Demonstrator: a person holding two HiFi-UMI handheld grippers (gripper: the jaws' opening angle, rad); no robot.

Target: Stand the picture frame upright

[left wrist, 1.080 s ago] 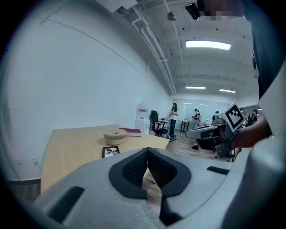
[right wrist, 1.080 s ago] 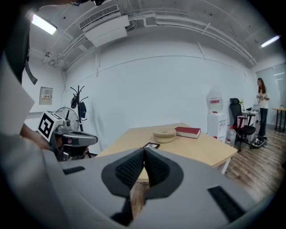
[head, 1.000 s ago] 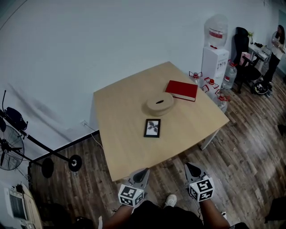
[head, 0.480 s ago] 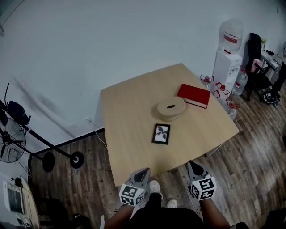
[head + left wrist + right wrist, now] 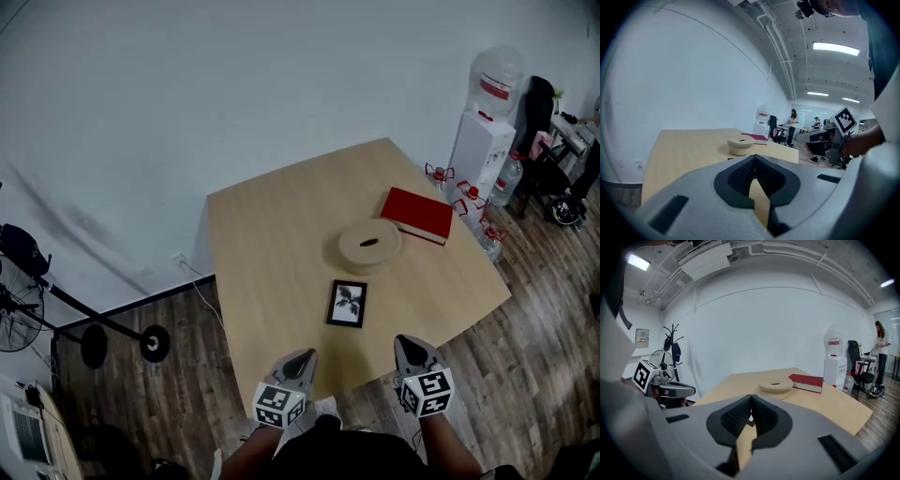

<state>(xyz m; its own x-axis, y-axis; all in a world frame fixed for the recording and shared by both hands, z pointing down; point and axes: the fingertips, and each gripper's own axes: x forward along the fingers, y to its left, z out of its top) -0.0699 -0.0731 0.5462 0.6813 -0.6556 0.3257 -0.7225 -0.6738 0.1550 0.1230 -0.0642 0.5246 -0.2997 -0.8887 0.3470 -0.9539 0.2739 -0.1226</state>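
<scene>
A small black picture frame (image 5: 348, 303) with a plant print lies flat on the wooden table (image 5: 262, 244), close to its near edge. Both grippers hang in front of that edge, short of the frame. My left gripper (image 5: 298, 357) is below and left of the frame, and its jaws are shut with nothing between them (image 5: 754, 157). My right gripper (image 5: 405, 343) is below and right of the frame, also shut and empty (image 5: 751, 397). In both gripper views the jaws hide the frame.
A round beige lidded box (image 5: 367, 245) sits just behind the frame, with a red book (image 5: 418, 214) further back on the right. Beside the table's far right corner stand a water dispenser (image 5: 486, 131) and spare bottles. A fan stand (image 5: 94, 328) is on the floor at left.
The table and frame have come closer to both grippers as the person stepped forward. Both grippers stay shut and empty, and the frame still lies flat.
</scene>
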